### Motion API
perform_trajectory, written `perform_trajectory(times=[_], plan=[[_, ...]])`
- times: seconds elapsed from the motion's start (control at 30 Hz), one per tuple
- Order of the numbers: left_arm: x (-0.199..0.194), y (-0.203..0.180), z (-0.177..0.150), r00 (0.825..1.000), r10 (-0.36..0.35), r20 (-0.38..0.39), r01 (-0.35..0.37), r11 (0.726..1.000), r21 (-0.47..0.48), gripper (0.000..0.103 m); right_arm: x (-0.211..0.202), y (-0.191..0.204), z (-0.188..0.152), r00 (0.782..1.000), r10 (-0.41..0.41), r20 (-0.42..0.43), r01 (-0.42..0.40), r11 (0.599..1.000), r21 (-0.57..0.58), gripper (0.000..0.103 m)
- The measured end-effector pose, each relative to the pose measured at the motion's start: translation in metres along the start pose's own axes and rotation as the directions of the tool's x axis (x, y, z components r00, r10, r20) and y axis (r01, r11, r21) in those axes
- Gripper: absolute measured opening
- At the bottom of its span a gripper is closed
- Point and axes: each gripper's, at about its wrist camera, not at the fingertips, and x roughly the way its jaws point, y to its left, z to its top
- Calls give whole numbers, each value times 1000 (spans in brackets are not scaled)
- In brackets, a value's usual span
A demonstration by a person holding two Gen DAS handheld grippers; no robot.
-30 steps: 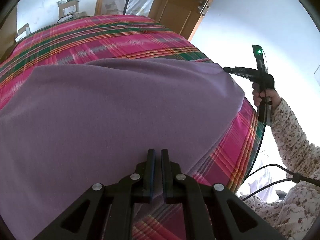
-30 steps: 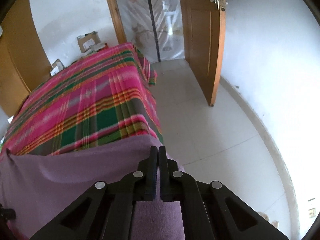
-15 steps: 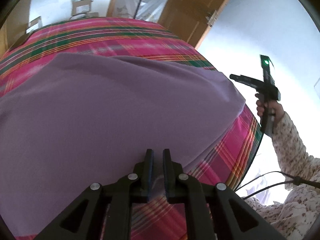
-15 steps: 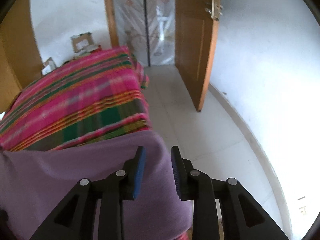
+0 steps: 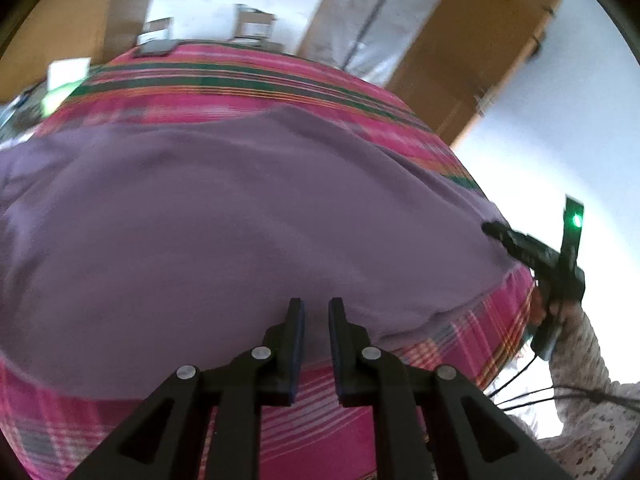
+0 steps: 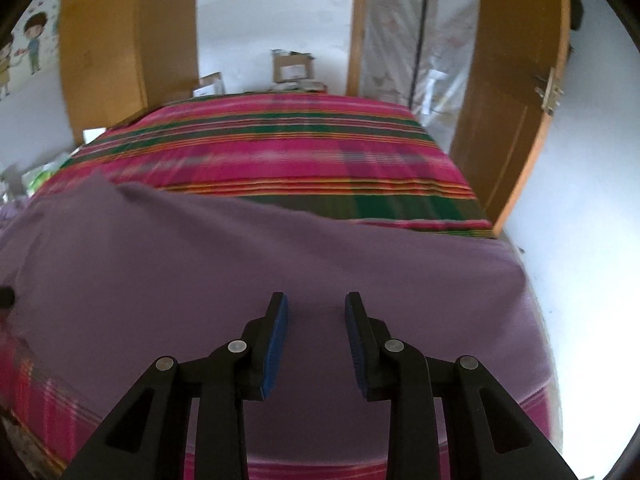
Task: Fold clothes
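A purple garment lies spread flat across the near half of a bed with a pink and green plaid sheet. My left gripper hovers at the garment's near edge. Its jaws are opening, a narrow gap shows between them, and no cloth is pinched. In the right wrist view the same garment fills the foreground. My right gripper stands open over it with nothing between the blue pads. The left wrist view also shows the right gripper at the garment's right corner, held by a hand in a floral sleeve.
The plaid sheet stretches bare beyond the garment. Cardboard boxes sit against the far wall. A wooden door stands open to the right of the bed, with white floor beside it. Cables trail from the right hand.
Both grippers were shut on the garment's near edge and have let go. The right jaws opened wide, the left only slightly. Both views have swung sideways and rolled, now facing across the bed.
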Motion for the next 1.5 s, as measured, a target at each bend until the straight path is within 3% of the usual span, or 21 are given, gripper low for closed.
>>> perform_trajectory(times=[0.13, 0.27, 0.4, 0.57, 0.8, 1.1, 1.2, 1.27, 1.37, 1.5], plan=[[-18, 25, -2, 998, 38, 49, -35, 997, -69, 12, -7, 33, -2, 999, 35, 34, -33, 999, -41, 31], [-33, 51, -4, 993, 84, 82, -71, 986, -148, 12, -11, 79, -3, 987, 159, 26, -154, 979, -136, 31], [-43, 72, -7, 988, 123, 93, -103, 975, -197, 12, -13, 116, -5, 954, 301, 4, -295, 935, -198, 31], [-52, 94, -9, 974, 190, 123, -151, 950, -273, 12, -11, 152, -11, 912, 408, -49, -408, 884, -227, 31], [-61, 124, -14, 968, 211, 135, -155, 928, -339, 12, -17, 178, -25, 892, 446, -72, -448, 849, -281, 33], [-65, 145, -14, 969, 192, 156, -121, 918, -378, 6, -33, 201, -40, 902, 426, -73, -423, 837, -347, 33], [-65, 148, -13, 971, 181, 156, -111, 920, -376, 5, -38, 204, -37, 894, 441, -82, -439, 824, -358, 33], [-65, 148, -13, 971, 184, 155, -115, 921, -371, 5, -42, 206, -27, 870, 488, -66, -479, 807, -346, 33], [-65, 151, -12, 971, 184, 155, -114, 920, -374, 5, -38, 212, -17, 875, 484, -33, -465, 817, -341, 33], [-66, 154, -13, 971, 177, 159, -105, 919, -379, 4, -17, 226, -15, 866, 489, -101, -493, 806, -327, 33]])
